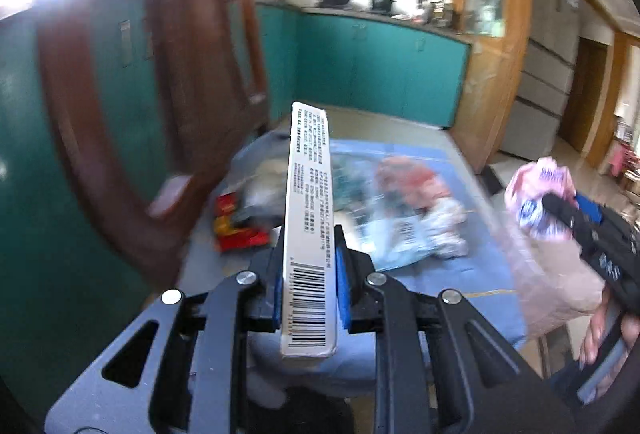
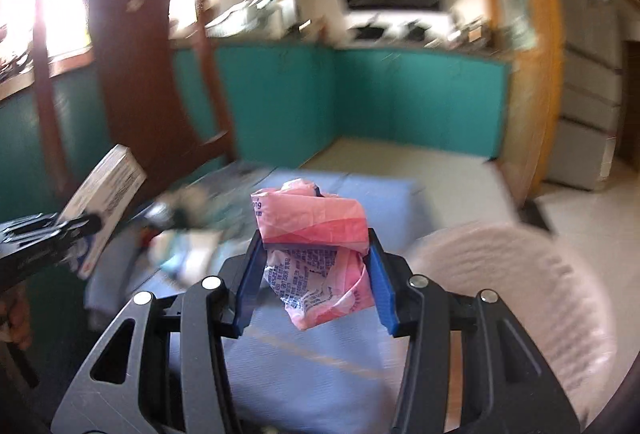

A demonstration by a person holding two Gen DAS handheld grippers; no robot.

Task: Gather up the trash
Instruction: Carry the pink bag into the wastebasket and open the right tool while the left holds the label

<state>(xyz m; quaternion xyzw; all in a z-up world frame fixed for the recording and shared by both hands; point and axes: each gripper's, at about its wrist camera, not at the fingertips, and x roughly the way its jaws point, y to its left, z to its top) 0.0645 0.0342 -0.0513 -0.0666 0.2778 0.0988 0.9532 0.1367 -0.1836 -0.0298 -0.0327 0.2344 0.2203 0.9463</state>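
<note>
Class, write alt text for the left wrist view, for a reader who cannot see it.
The left gripper clamps a long white barcoded carton upright above a blue cloth strewn with blurred wrappers. At right, the right gripper holds a crumpled pink wrapper; teal kitchen cabinets stand behind.

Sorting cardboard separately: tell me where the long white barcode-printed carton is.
The long white carton is clamped upright in the left gripper, above the blue-covered table; the right wrist view shows it at far left, beside the dark wooden chair.
</note>
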